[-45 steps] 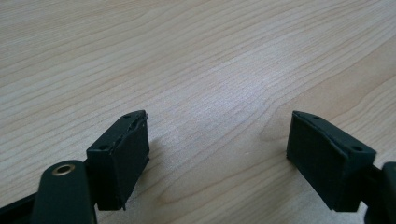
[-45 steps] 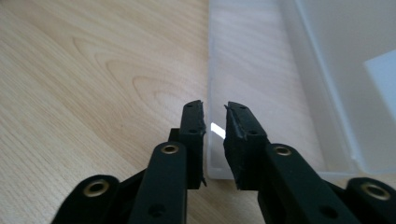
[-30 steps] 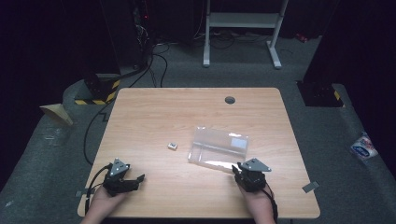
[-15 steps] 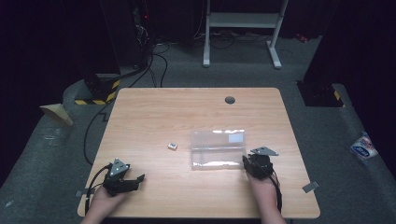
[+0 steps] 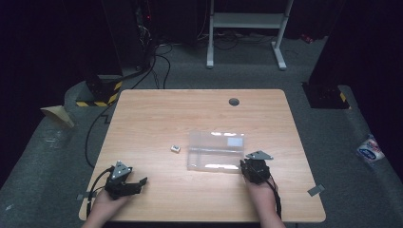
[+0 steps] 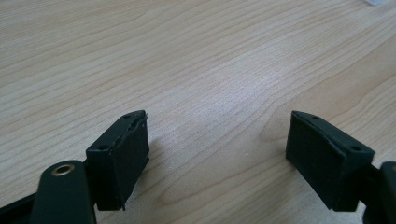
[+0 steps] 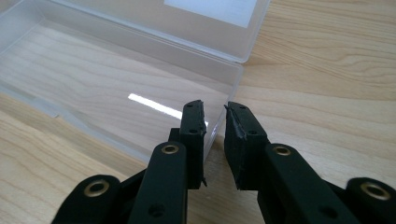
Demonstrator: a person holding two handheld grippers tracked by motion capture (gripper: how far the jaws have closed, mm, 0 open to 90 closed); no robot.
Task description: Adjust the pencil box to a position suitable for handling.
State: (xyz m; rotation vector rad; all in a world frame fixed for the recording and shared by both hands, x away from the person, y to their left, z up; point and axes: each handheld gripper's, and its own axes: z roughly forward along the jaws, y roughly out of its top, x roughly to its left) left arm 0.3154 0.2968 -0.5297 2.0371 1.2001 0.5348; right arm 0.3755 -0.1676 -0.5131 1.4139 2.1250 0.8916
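resting low at the table's (image 5: 142, 123) near left corner, the left gripper (image 5: 140, 181) sits on bare wood, jaws wide apart and holding nothing; its own view (image 6: 217, 154) shows wood grain between the pads. it matches the frames from a second ago.

right of it, near the middle of the table, lies a small white block (image 5: 176, 148), well apart from both grippers and untouched.

further right is a clear plastic box (image 5: 216, 152), open, its lid laid flat behind the tray with a white label on it. the tray looks empty: wood grain and a streak of glare show through its floor (image 7: 107, 74).

at the box's near right corner is the right gripper (image 5: 246, 167). a second ago the box sat skewed on the table; now it lies square to the table edge, and the right hand has moved from the front edge to that corner. in the right gripper view (image 7: 215, 126) the jaws are nearly together, straddling the tray's thin side wall, seemingly clamped on it. judging by this, the box has been positioned and waits to receive the block.
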